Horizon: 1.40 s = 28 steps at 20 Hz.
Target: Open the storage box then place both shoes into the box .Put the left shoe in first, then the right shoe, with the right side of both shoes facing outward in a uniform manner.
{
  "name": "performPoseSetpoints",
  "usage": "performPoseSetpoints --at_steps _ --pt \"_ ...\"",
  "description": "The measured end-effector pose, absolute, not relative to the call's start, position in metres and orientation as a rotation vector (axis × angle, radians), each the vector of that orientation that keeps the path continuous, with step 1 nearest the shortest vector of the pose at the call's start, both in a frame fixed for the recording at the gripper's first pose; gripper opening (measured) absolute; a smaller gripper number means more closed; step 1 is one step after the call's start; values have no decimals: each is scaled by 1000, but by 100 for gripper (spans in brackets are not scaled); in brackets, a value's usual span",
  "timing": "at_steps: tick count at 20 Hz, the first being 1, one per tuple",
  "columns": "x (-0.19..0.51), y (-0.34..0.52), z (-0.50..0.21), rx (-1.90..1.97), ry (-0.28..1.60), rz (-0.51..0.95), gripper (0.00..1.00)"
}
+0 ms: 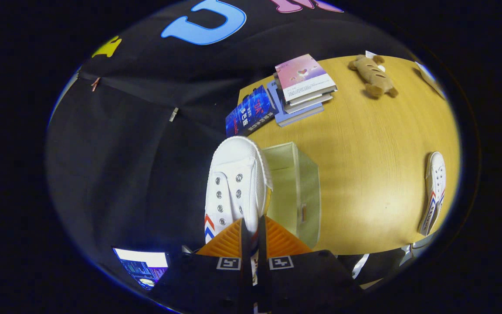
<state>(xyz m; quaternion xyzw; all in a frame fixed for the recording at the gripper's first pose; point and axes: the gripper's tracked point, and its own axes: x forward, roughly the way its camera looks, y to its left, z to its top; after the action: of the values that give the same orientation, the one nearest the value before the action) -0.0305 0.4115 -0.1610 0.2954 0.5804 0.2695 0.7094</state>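
The tool (pixel 253 244) is clamped on the white shoe (pixel 235 183), toe pointing ahead, lifted off the tabletop (pixel 373 144) for carrying; the open storage box (pixel 294 192) sits just right of it; the second shoe (pixel 434 192), probably the right one, lies far right.

Open storage box (pixel 296 187) just beyond gripped shoe (pixel 233 187); bare tabletop (pixel 364 152) toward second shoe (pixel 435 192).
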Motion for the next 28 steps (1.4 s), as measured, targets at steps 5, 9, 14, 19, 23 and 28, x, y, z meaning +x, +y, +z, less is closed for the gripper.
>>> performPoseSetpoints --at_steps 5,9,14,19,23,28 --pt "-38 455 -206 591 1384 520 8" --pt "-42 482 -235 549 1435 485 9" --pt "-41 499 -270 481 1446 446 9" --pt "-47 511 -287 513 1487 420 9" --pt "-44 530 -271 621 1479 497 29" --pt "-44 522 -256 628 1454 545 97"
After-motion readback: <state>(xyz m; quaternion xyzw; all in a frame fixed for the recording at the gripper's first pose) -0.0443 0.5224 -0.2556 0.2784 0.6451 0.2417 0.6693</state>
